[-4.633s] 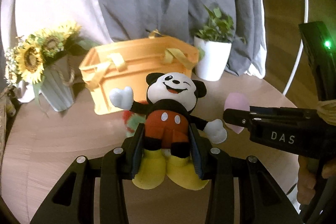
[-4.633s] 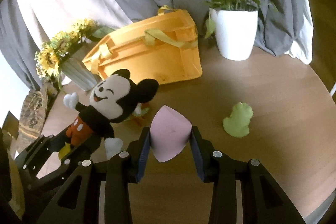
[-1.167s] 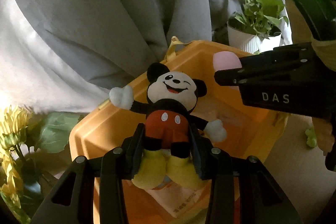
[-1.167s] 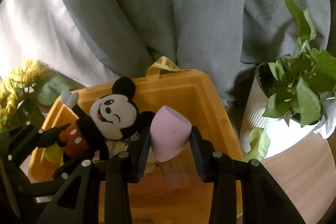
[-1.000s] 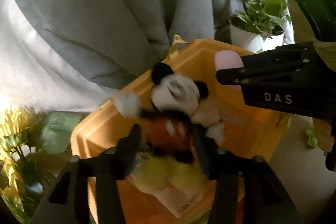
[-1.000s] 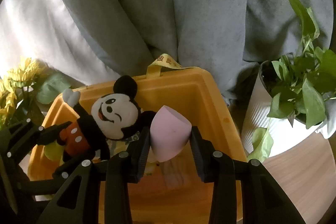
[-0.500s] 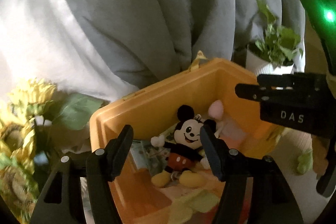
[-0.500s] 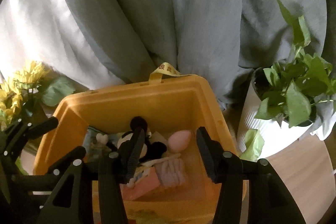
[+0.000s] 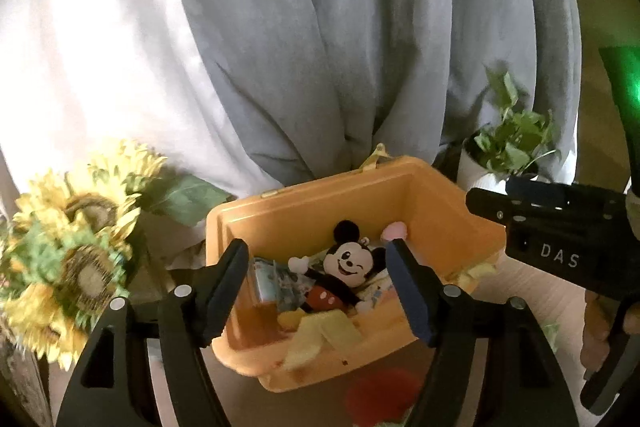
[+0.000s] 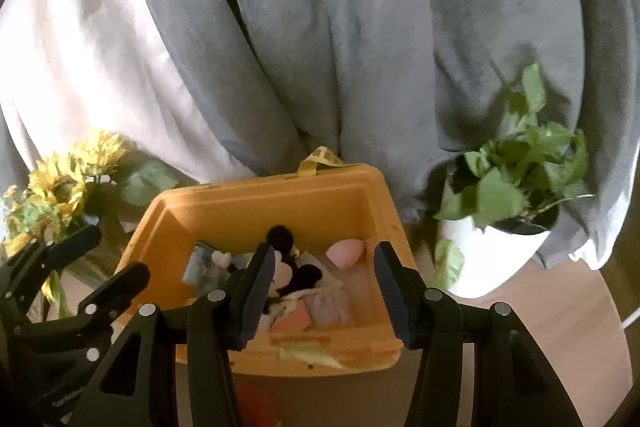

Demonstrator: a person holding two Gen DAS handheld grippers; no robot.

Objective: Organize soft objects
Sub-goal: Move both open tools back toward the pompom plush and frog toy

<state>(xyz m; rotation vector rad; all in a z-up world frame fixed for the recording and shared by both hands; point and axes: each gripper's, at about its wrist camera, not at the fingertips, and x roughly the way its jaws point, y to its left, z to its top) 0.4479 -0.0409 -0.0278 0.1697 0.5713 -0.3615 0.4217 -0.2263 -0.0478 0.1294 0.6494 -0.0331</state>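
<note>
Orange plastic bin [image 9: 440, 203] holds the black-eared mouse plush [image 9: 340, 275], face showing only from the left wrist, and pink egg-shaped sponge [image 10: 345, 254]. Left gripper [image 9: 320, 287] opening, empty; right gripper [image 10: 320, 287] parted, empty. Wooden table [image 10: 560, 327], grey curtain [image 10: 340, 27].

Sunflowers [image 9: 76, 251] left, potted plant [image 10: 516, 195] right, grey curtain [image 10: 320, 27] behind, wooden table [image 10: 560, 327] beneath.

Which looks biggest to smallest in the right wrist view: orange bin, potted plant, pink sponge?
1. orange bin
2. potted plant, clearly smaller in the frame, though it stands to one side, so true size is less sure
3. pink sponge, smallest, lying inside the bin
</note>
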